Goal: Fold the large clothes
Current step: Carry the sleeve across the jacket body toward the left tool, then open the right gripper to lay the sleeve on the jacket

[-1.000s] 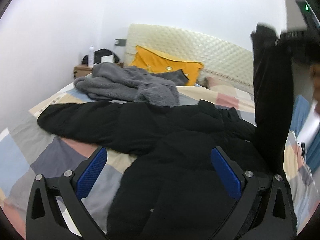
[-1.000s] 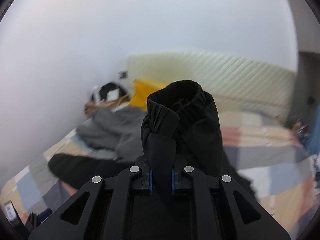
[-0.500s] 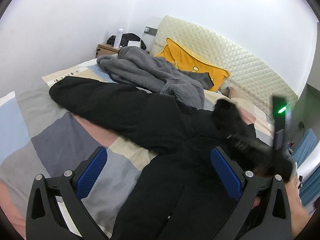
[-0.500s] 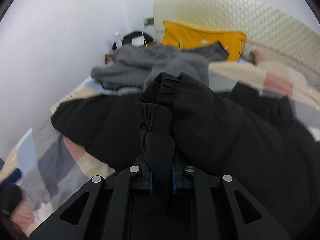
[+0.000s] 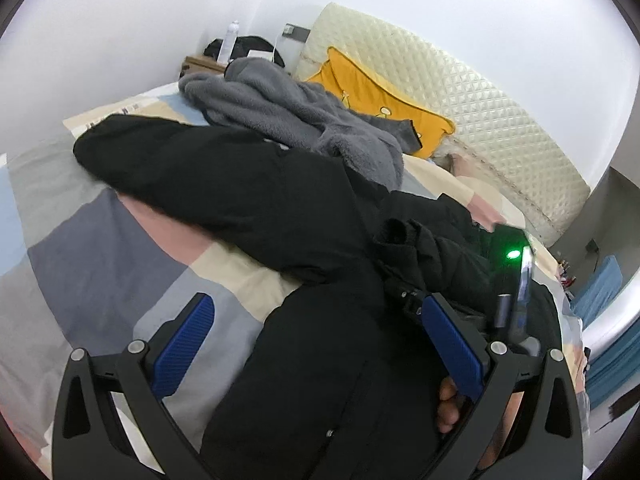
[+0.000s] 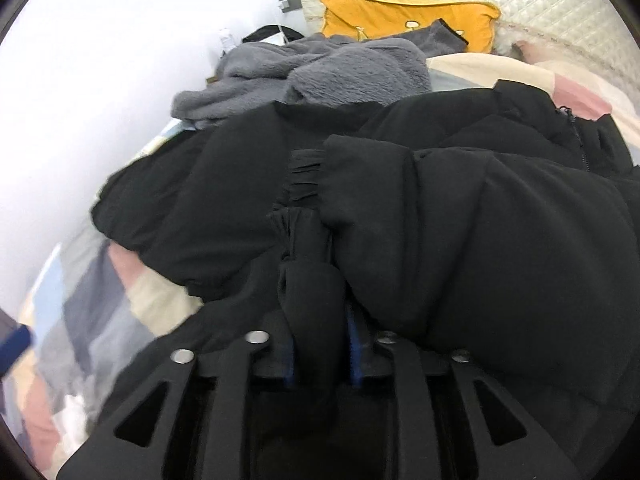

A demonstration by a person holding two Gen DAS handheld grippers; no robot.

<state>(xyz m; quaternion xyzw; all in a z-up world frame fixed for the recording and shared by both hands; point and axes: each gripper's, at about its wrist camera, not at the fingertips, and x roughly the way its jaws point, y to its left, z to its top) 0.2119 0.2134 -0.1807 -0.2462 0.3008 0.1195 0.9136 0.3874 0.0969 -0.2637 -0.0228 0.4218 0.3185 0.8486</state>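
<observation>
A black puffy jacket [image 5: 260, 192] lies spread on the bed, one sleeve stretched out to the left. My left gripper [image 5: 316, 304] is open wide just above the jacket's body, with nothing gripped. The other sleeve [image 6: 460, 208] is folded across the body. Its gathered cuff [image 6: 308, 208] lies between the jaws of my right gripper [image 6: 320, 344], which are opening; a strip of blue pad [image 6: 353, 344] shows beside the cloth. In the left wrist view that cuff [image 5: 400, 236] rests mid-jacket, with the right gripper's green light [image 5: 513, 255] behind it.
A grey fleece garment [image 5: 288, 116] is heaped behind the jacket, in front of a yellow pillow [image 5: 380, 92] and a quilted headboard [image 5: 480, 120]. A nightstand [image 5: 200, 65] with a bottle stands in the corner. The patchwork bedcover [image 5: 100, 248] shows at left.
The right gripper came down from high up, laying the sleeve across the jacket's body, and its jaws have widened. The left gripper sank and rolled a little.
</observation>
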